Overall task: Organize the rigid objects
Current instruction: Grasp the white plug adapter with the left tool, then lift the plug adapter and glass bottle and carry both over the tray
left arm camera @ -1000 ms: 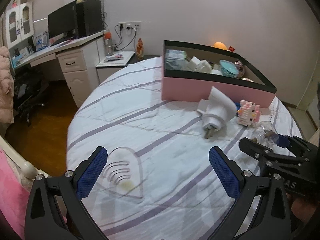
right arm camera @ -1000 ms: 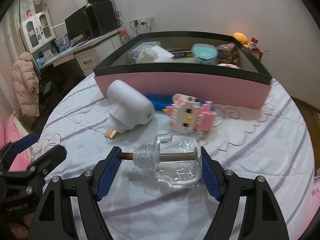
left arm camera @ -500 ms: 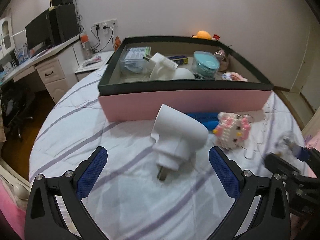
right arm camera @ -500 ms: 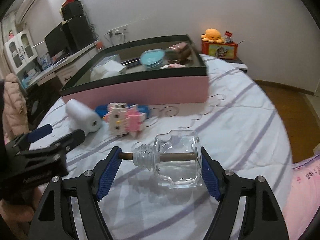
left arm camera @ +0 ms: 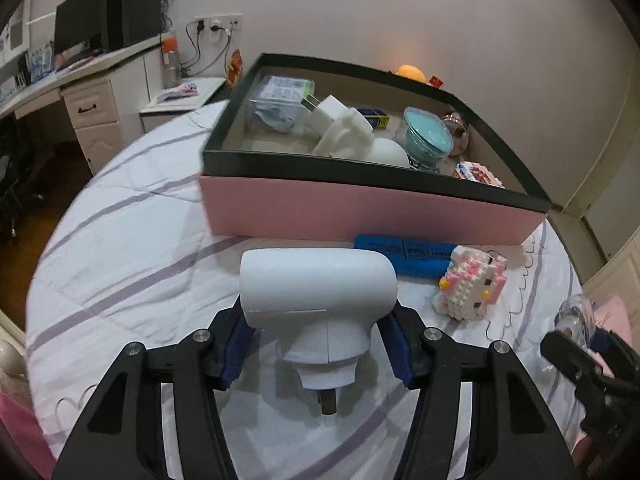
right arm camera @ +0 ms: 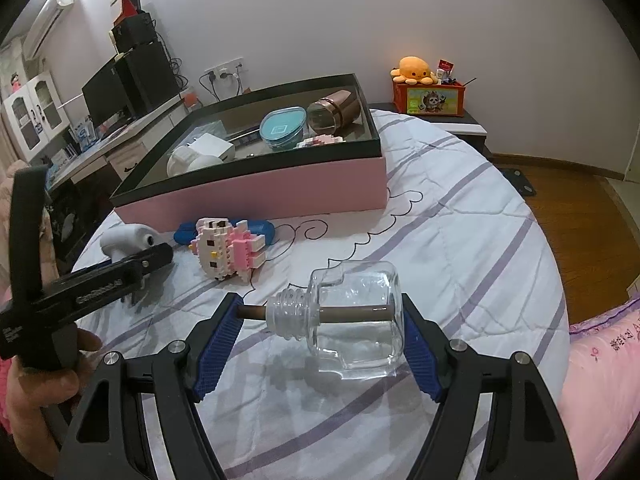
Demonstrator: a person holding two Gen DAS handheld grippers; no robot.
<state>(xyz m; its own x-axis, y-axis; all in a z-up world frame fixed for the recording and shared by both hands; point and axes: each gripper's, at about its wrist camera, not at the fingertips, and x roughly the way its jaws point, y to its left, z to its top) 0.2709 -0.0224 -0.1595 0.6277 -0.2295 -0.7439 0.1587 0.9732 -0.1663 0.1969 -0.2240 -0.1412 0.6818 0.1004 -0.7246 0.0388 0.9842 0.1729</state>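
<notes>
Closing in on the white plastic plug-in adapter with a rounded head (left arm camera: 318, 300), the left tool (left arm camera: 318, 350) has its blue-padded fingers (left arm camera: 236, 346) narrowed against either side of the adapter's lower body, touching or nearly so; I judge it gripped or about to be. The adapter lies on the bed with its metal prongs (left arm camera: 327, 403) pointing back toward the tool and its broad head pointing away, toward the pink-sided cardboard box with a black rim (left arm camera: 372, 214). That is the relation the coming move depends on: the box stands straight ahead of the left tool, beyond the adapter, so a lift and a forward carry over the near wall would likely bring it inside.

The right tool (right arm camera: 320, 338) is clamped narrow on a clear square glass bottle with a threaded neck (right arm camera: 352, 320), held sideways with its long axis running across the fingers, a brown stick (right arm camera: 348, 313) passing through it. The box lies ahead and to the left of this tool, farther off than it is from the left one.

Between the tools and the box rest a pink and white brick-built cat figure (right arm camera: 230, 250) and a flat blue case (left arm camera: 404, 256), the case right against the box wall.

Everything sits on a white quilted bedcover with lilac stripes (right arm camera: 460, 216). Beyond it are a white desk with a dark monitor (right arm camera: 108, 100) and an orange plush octopus (right arm camera: 414, 69).
</notes>
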